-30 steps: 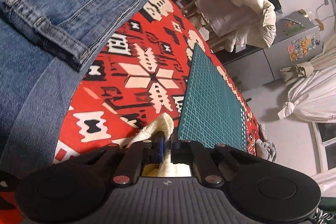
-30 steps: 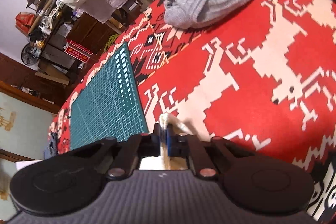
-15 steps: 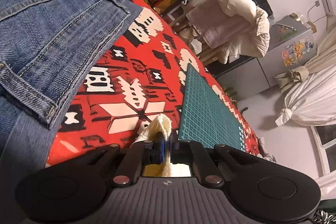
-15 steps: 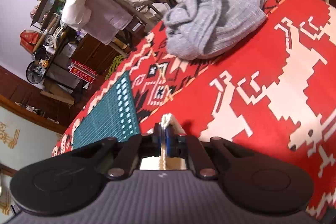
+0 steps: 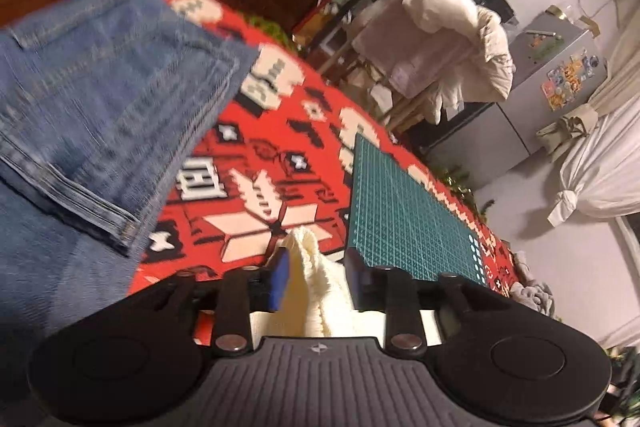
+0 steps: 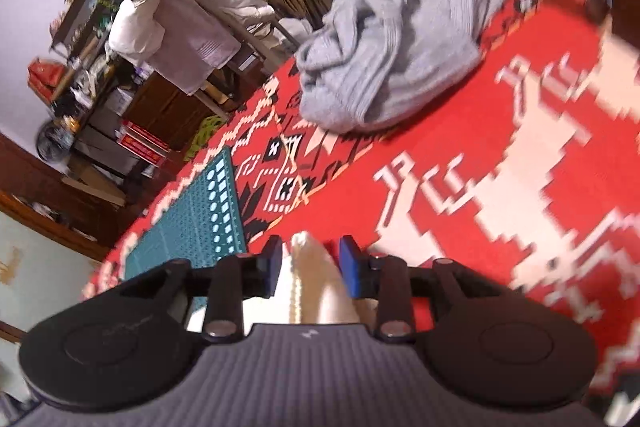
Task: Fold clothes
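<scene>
A cream knitted garment [image 5: 316, 279] bunches up between the fingers of my left gripper [image 5: 316, 271], which stands open around it. In the right wrist view another fold of the cream garment [image 6: 316, 283] rises between the fingers of my right gripper [image 6: 310, 263], also open. Both grippers hover just over the red patterned cloth [image 5: 256, 155] on the table. Most of the garment is hidden under the gripper bodies.
Folded blue jeans [image 5: 100, 107] lie at the left. A green cutting mat [image 5: 404, 211] lies ahead of the left gripper and shows as the cutting mat [image 6: 192, 215] left of the right gripper. A crumpled grey sweater [image 6: 392, 51] sits at the far side.
Both grippers were shut on the cream garment and have now opened, letting the cloth go. The views have tilted and lifted a little.
</scene>
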Motion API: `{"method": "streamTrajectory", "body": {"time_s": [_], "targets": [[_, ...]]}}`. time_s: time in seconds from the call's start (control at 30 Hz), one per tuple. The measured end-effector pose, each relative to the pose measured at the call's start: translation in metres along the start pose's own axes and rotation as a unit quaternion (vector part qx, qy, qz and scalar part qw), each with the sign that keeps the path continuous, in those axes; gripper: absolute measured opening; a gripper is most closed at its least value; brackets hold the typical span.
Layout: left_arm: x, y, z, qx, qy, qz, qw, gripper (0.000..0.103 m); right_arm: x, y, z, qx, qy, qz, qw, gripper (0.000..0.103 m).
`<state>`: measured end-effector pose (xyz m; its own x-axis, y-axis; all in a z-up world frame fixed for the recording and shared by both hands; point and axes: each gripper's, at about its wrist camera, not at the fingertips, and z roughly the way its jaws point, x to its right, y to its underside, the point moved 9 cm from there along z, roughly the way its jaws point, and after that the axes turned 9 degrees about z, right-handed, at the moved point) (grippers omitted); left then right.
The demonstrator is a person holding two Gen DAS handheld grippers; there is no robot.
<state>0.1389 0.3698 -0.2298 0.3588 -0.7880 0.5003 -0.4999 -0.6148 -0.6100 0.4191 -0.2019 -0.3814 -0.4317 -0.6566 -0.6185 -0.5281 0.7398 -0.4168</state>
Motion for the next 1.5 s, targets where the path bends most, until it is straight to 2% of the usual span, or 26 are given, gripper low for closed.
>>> {"method": "streamTrajectory", "body": {"time_s": [0.1, 0.17, 0.27, 0.3, 0.4, 0.47, 0.57, 0.7, 0.77, 0.83, 0.97, 1.03, 1.27, 1.5], "targets": [[0.015, -0.004, -0.015, 0.024, -0.007, 0.03, 0.9992, 0.036, -0.028, 0.005, -0.017, 0.017, 0.01, -0.072, 0.997, 0.039], [0.032, -0.005, -0.023, 0.039, -0.013, 0.065, 0.9971, 0.043, -0.048, 0.011, -0.028, 0.03, 0.013, -0.123, 0.992, 0.051], [0.066, 0.005, -0.023, 0.042, -0.031, 0.146, 0.9879, 0.053, -0.077, 0.034, -0.037, 0.047, 0.008, -0.195, 0.98, 0.067], [0.077, 0.012, -0.02, 0.041, -0.035, 0.171, 0.9838, 0.055, -0.086, 0.044, -0.039, 0.049, 0.007, -0.217, 0.975, 0.069], [0.105, 0.033, -0.007, 0.029, -0.04, 0.221, 0.974, 0.057, -0.108, 0.072, -0.036, 0.056, 0.007, -0.276, 0.96, 0.079], [0.117, 0.045, 0.004, 0.022, -0.041, 0.237, 0.9704, 0.057, -0.12, 0.089, -0.032, 0.062, 0.009, -0.31, 0.949, 0.083], [0.125, 0.056, 0.02, 0.015, -0.049, 0.256, 0.9652, 0.057, -0.127, 0.107, -0.017, 0.066, 0.015, -0.333, 0.94, 0.092], [0.128, 0.067, 0.038, 0.005, -0.063, 0.279, 0.9583, 0.057, -0.124, 0.131, 0.008, 0.05, 0.028, -0.359, 0.932, 0.094], [0.126, 0.073, 0.044, -0.004, -0.07, 0.285, 0.956, 0.062, -0.123, 0.137, 0.017, 0.054, 0.04, -0.371, 0.926, 0.103], [0.126, 0.079, 0.049, -0.008, -0.074, 0.293, 0.9531, 0.066, -0.121, 0.143, 0.026, 0.051, 0.051, -0.381, 0.922, 0.102], [0.134, 0.092, 0.055, -0.003, -0.081, 0.342, 0.9361, 0.085, -0.109, 0.153, 0.037, 0.037, 0.048, -0.366, 0.929, 0.103], [0.136, 0.097, 0.057, 0.004, -0.088, 0.359, 0.929, 0.087, -0.106, 0.153, 0.038, 0.035, 0.043, -0.353, 0.934, 0.103], [0.129, 0.098, 0.056, 0.027, -0.084, 0.349, 0.9329, 0.102, -0.097, 0.156, 0.038, 0.059, 0.024, -0.353, 0.933, 0.103], [0.13, 0.098, 0.056, 0.029, -0.074, 0.35, 0.9332, 0.103, -0.098, 0.153, 0.036, 0.06, 0.022, -0.354, 0.933, 0.103]]}}
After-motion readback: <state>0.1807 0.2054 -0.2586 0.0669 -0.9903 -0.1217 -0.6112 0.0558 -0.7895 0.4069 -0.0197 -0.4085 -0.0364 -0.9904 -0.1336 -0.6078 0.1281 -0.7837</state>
